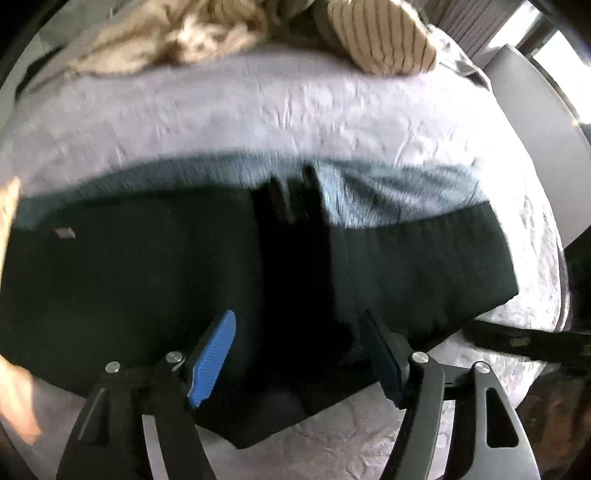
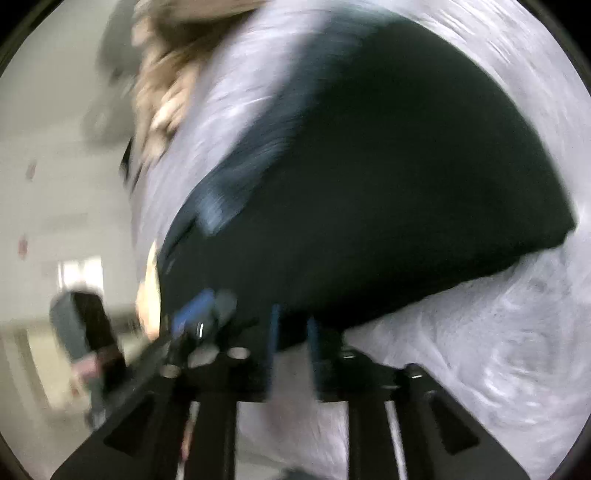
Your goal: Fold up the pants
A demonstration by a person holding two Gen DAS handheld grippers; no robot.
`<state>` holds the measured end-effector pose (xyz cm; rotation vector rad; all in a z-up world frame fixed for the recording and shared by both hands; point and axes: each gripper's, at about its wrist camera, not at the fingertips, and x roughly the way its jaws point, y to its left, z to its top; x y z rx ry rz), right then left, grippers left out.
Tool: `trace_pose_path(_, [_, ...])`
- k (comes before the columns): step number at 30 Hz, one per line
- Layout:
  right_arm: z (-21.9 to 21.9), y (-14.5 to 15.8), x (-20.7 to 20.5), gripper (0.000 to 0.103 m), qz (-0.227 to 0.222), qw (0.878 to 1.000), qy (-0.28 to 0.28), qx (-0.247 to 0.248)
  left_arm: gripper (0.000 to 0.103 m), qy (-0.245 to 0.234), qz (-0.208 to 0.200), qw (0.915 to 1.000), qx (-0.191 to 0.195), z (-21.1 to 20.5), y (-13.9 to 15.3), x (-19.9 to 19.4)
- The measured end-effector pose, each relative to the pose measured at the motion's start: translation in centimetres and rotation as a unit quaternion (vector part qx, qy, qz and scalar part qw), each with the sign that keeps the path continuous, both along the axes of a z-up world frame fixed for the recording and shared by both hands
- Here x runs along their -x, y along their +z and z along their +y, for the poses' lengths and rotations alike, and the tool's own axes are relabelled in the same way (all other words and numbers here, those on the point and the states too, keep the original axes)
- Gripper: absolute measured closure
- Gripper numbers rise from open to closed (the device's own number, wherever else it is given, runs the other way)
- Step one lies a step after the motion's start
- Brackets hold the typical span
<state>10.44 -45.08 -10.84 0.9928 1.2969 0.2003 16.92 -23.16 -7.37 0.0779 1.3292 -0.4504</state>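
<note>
Black knit pants (image 1: 147, 288): soft, limp, light, on grey bed (image 1: 258, 110). Left gripper (image 1: 295, 354) fingers apart over hem; right gripper (image 2: 293, 350) fingers narrowly apart. Pinch both layers at 6 o'clock edge.

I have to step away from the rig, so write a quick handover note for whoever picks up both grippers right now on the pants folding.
Left gripper: jaws apart, over the near edge of the black pants; its blue pads press on nothing.
Right gripper: jaws narrowly apart at the pants' near edge; the blur hides whether cloth is pinched.
Pants lie flat on the grey bedcover, already folded into a compact block, grey inner side showing along the far edge.
A heap of beige clothes sits farther back, apart from the pants.
Left to do: probably a final fold or some smoothing; check the right grip first.
</note>
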Motion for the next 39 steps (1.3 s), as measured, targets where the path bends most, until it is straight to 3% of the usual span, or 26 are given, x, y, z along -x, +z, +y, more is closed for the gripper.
trace_pose_path(3, [-2.7, 5.0, -0.4, 0.039, -0.086, 0.995, 0.027, 0.042, 0.032, -0.003, -0.017, 0.9998, 0.007, -0.3, 1.8, -0.8])
trace_pose_path(4, [-4.4, 6.0, -0.7, 0.038, -0.107, 0.992, 0.012, 0.065, 0.032, -0.006, -0.022, 0.9997, 0.010, -1.1, 2.3, -1.2])
trace_pose_path(6, [-7.8, 6.4, -1.4, 0.038, -0.118, 0.989, -0.025, 0.090, 0.032, -0.013, -0.025, 0.9994, 0.019, -2.9, 2.7, -2.2])
trace_pose_path(9, [-12.0, 3.9, -3.3, 0.038, -0.087, 0.989, -0.065, 0.096, 0.032, -0.024, -0.025, 0.9991, 0.025, -5.8, 2.6, -3.4])
trace_pose_path(13, [-14.7, -1.8, -5.3, 0.048, -0.047, 0.996, -0.069, 0.021, 0.032, -0.035, -0.012, 0.9987, 0.034, -9.1, 1.0, -4.2])
trace_pose_path(16, [-14.6, -5.2, -6.0, 0.062, -0.029, 0.995, -0.075, -0.055, 0.032, -0.037, 0.001, 0.9992, 0.016, -10.0, -0.9, -4.3])
trace_pose_path(17, [-14.6, -5.7, -6.2, 0.064, -0.015, 0.995, -0.082, -0.057, 0.032, -0.034, 0.005, 0.9994, 0.007, -9.9, -1.4, -4.3])
trace_pose_path(21, [-12.9, -2.2, -6.9, 0.070, -0.035, 0.997, -0.052, -0.036, 0.032, -0.030, 0.007, 0.9995, 0.003, -8.8, -1.9, -4.0])
trace_pose_path(24, [-11.1, -0.1, -7.3, 0.070, -0.042, 0.998, -0.013, 0.037, 0.032, -0.040, 0.001, 0.9992, -0.007, -9.1, -2.3, -3.5])
trace_pose_path(26, [-9.6, -0.4, -8.3, 0.070, -0.021, 0.989, 0.023, 0.141, 0.032, -0.049, -0.005, 0.9987, -0.016, -9.6, -2.7, -3.1])
trace_pose_path(30, [-7.3, -1.4, -8.9, 0.067, -0.020, 0.968, 0.053, 0.243, 0.032, -0.046, -0.008, 0.9988, -0.012, -9.2, -3.2, -3.2])
trace_pose_path(31, [-6.6, -1.0, -8.8, 0.061, -0.026, 0.961, 0.059, 0.268, 0.032, -0.044, -0.006, 0.9990, -0.008, -9.0, -3.1, -3.3])
trace_pose_path(33, [-5.7, -0.2, -9.0, 0.058, -0.030, 0.956, 0.062, 0.286, 0.032, -0.042, -0.003, 0.9991, -0.004, -8.8, -2.9, -3.2])
trace_pose_path(37, [-6.8, 3.7, -7.2, 0.058, -0.067, 0.957, 0.033, 0.280, 0.032, -0.035, -0.006, 0.9993, -0.007, -7.6, -2.4, -2.8])
trace_pose_path(39, [-6.8, 4.9, -6.6, 0.060, -0.088, 0.959, 0.029, 0.267, 0.032, -0.023, -0.004, 0.9993, -0.029, -6.7, -2.8, -2.5])
